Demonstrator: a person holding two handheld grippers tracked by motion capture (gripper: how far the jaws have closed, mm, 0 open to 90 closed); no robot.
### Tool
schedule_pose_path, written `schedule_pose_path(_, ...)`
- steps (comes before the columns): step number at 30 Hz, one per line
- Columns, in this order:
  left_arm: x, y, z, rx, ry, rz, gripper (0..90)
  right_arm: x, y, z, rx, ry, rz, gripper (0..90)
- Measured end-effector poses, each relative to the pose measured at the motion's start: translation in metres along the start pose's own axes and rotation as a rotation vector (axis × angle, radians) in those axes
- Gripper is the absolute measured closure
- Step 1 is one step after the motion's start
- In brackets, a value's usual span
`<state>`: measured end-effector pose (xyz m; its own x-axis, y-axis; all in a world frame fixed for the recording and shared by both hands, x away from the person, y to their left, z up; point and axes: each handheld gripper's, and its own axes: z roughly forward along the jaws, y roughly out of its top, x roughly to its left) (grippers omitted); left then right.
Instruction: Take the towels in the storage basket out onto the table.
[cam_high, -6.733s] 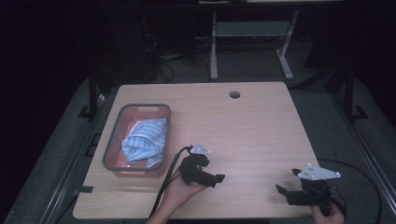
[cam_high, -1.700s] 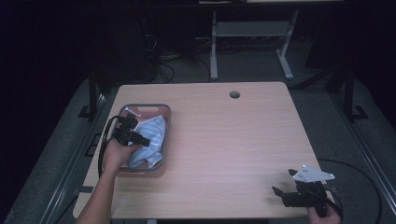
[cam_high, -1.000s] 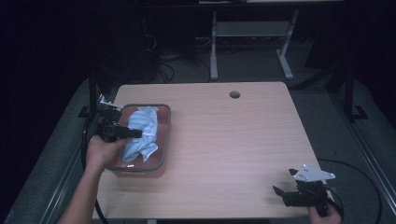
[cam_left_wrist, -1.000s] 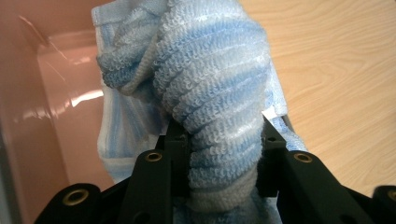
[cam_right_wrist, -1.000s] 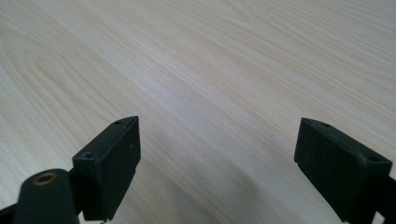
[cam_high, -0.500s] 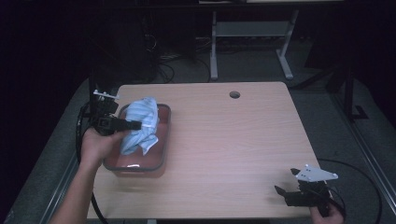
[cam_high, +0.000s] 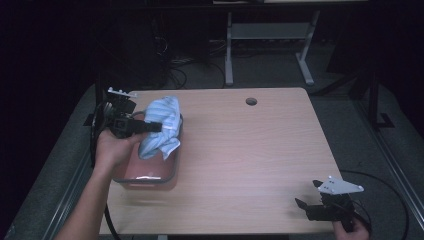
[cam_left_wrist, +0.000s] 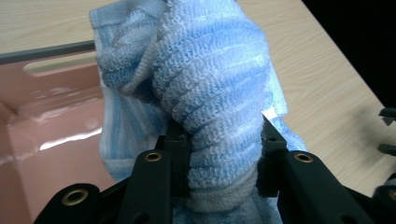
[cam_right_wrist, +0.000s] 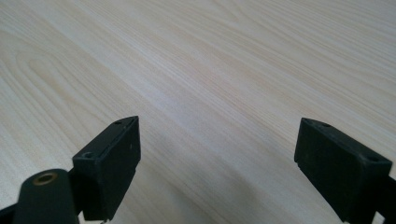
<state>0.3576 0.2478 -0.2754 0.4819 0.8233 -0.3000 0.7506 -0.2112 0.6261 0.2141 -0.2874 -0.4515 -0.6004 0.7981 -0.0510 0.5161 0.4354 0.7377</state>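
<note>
Blue-and-white striped terry towel (cam_high: 160, 126) is clamped in my left gripper (cam_high: 150, 127), pads pressed hard into a bunched fold of it, as the left gripper view shows: the cloth (cam_left_wrist: 210, 93) bulges up between both black jaws and hides the gap. Towel hangs off the jaws above the pink plastic tub (cam_high: 145, 176) at the left side of the table (cam_high: 250, 150); lower tail of the cloth dangles inside the tub's rim, upper bunch stands above it. Can't tell whether the tail touches the tub floor. Tub has a dark grey rim and a glossy pink floor (cam_left_wrist: 51, 154), bare where I can see it. My left hand (cam_high: 112, 147) grips the tool from the near-left, jaws pointing roughly level toward table centre, cable looping off the left edge. My right gripper (cam_high: 305, 206) sits at the near-right corner of the table, well apart from towel and tub, grey three-cornered plate on top. Its jaws stand wide with nothing between them; the right gripper view shows bare light wood grain (cam_right_wrist: 210, 70) between the two pads. Round cable hole (cam_high: 251, 101) in the tabletop near the far edge, between the two sides.
</note>
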Motion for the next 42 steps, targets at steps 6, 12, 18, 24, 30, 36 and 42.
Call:
schedule_pose_path(6,-0.011,0.007,0.006,-0.002,-0.023,0.025,65.1,0.000,0.000,-0.001,0.002,-0.002,0.004,13.9)
schedule_pose_path(12,-0.016,0.009,0.015,0.005,-0.037,0.033,65.1,-0.001,-0.001,-0.002,0.002,-0.001,0.005,13.9)
schedule_pose_path(18,-0.024,0.013,0.022,0.003,-0.058,0.045,65.1,-0.001,-0.001,-0.002,0.000,-0.001,0.001,13.9)
schedule_pose_path(24,-0.035,0.019,0.032,0.007,-0.076,0.058,65.1,-0.002,-0.002,-0.002,-0.003,0.002,0.003,13.9)
schedule_pose_path(30,-0.047,0.026,0.047,0.024,-0.092,0.077,65.1,-0.005,-0.003,-0.003,-0.005,0.003,0.005,13.9)
schedule_pose_path(36,-0.057,0.030,0.060,0.038,-0.113,0.098,65.1,-0.005,-0.003,-0.003,-0.006,0.007,0.009,13.9)
schedule_pose_path(42,-0.066,0.032,0.076,0.060,-0.132,0.115,65.0,-0.004,-0.002,-0.003,-0.007,0.007,0.007,13.9)
